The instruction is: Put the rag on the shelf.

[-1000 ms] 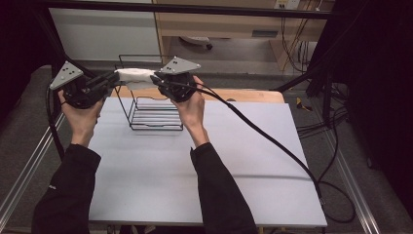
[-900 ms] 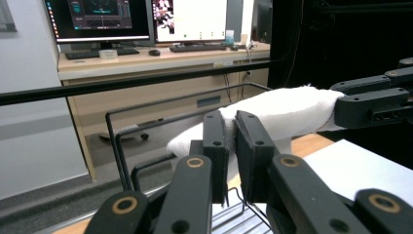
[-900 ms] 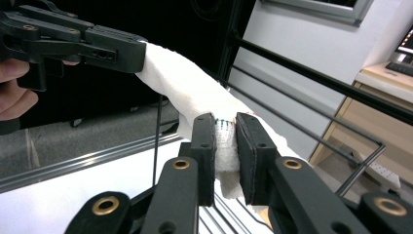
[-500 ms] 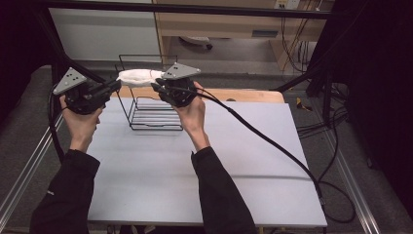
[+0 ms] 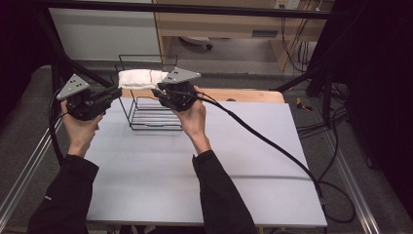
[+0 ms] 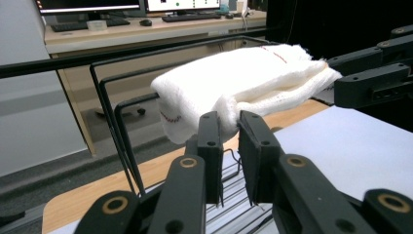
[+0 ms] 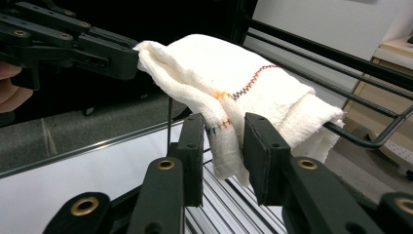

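Both our grippers, left (image 6: 229,127) and right (image 7: 223,141), have just been easing off the soft, light folded cloth (image 5: 139,79) draped on the wire rack's (image 5: 146,105) twelve-o'clock rail, jaws now loose around its limp ends, which we judge the best holds.

Black long sleeves; each black hand-held gripper (image 5: 118,91) bears a grey 3-cornered plate, brass-ringed pivots and a trailing black cable.

A folded white cloth (image 5: 139,78), gauzy in weave and stitched along its hem with red and multicoloured thread, lies draped over the top rails of a black wire rack (image 5: 146,109) standing at the far left of the bench. Its ends hang limp over the wires on either side, the middle bunched into soft layered folds.
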Available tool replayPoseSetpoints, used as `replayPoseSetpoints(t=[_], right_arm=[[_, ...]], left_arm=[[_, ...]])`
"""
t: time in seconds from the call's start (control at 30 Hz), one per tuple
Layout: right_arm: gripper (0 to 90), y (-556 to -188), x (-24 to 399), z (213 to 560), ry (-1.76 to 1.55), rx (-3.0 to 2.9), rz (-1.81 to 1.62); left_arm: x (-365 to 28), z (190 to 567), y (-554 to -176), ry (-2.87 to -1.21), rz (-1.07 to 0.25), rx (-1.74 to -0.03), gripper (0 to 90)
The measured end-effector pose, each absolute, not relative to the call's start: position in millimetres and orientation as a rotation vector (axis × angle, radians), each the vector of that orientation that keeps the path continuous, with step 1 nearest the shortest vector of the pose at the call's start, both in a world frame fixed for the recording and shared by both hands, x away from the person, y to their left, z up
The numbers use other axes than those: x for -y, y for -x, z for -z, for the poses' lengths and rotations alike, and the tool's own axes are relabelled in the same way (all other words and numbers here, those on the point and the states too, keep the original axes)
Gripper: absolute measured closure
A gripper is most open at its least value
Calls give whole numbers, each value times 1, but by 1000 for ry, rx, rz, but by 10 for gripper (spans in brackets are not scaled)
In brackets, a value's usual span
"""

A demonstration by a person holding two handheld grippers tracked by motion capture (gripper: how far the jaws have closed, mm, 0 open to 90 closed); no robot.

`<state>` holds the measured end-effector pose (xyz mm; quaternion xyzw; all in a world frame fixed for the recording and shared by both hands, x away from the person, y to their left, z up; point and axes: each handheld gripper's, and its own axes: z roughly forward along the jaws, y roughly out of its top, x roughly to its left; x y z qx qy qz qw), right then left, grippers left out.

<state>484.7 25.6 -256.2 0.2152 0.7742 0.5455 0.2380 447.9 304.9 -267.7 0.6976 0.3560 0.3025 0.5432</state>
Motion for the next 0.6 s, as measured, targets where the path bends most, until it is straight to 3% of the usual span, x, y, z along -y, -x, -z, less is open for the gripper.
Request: replayPoseSetpoints(t=[0.17,0.37,0.6], right_arm=[[684,-482,-24,256,-589,-2129,-1510],[824,-485,-25,259,-613,-2152,-1500],[847,-495,-28,268,-669,-2159,-1473]], left_arm=[[-303,271,-448,-1685,-712,-852,791],[-300,276,-450,-1710,-721,-868,813],[-299,281,-457,-1733,-718,-902,780]])
